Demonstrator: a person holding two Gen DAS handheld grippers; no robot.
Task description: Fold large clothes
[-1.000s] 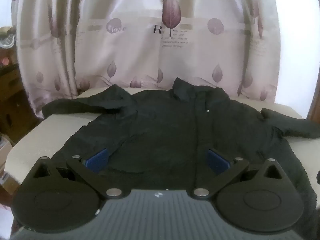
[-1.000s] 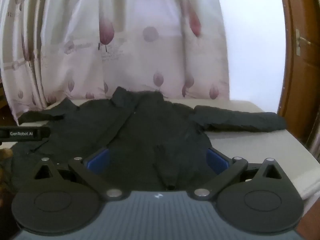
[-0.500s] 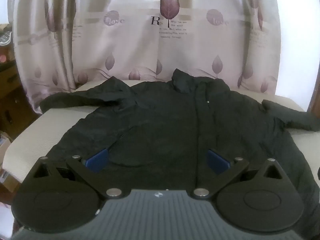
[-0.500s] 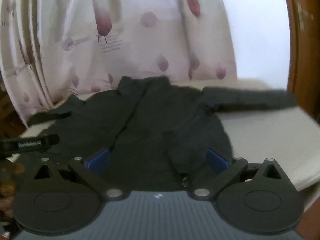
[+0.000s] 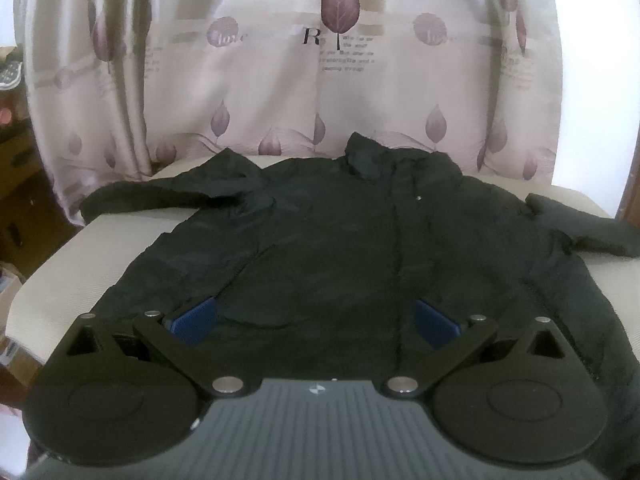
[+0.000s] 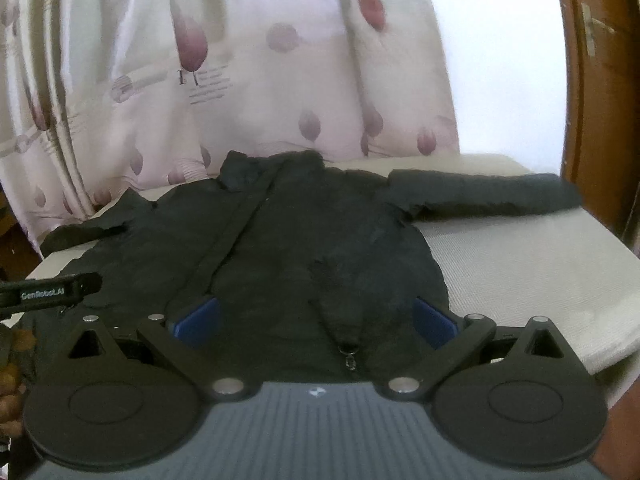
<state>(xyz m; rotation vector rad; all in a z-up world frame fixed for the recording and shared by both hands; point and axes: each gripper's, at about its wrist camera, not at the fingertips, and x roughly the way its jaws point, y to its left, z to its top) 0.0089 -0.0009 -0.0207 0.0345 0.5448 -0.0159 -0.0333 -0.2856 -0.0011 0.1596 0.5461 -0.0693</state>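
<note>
A large black jacket [image 5: 340, 240] lies spread flat on a beige table [image 5: 80, 280], collar towards the curtain, both sleeves out to the sides. It also shows in the right wrist view [image 6: 320, 240], with its right sleeve [image 6: 480, 196] stretched out and a zipper pull [image 6: 350, 356] at the hem. My left gripper [image 5: 316, 320] is open above the hem, holding nothing. My right gripper [image 6: 316, 320] is open above the hem near the zipper, holding nothing. The left gripper's side [image 6: 44, 292] shows at the left edge of the right wrist view.
A pink leaf-patterned curtain [image 5: 320, 80] hangs behind the table. A wooden door [image 6: 600, 100] stands at the right. Dark wooden furniture [image 5: 16, 200] stands at the left. Bare table surface [image 6: 520, 272] lies right of the jacket.
Both grippers have shifted slightly over the hem; the right wrist view swung left then back. The jacket lies as before and both grippers stay open.
</note>
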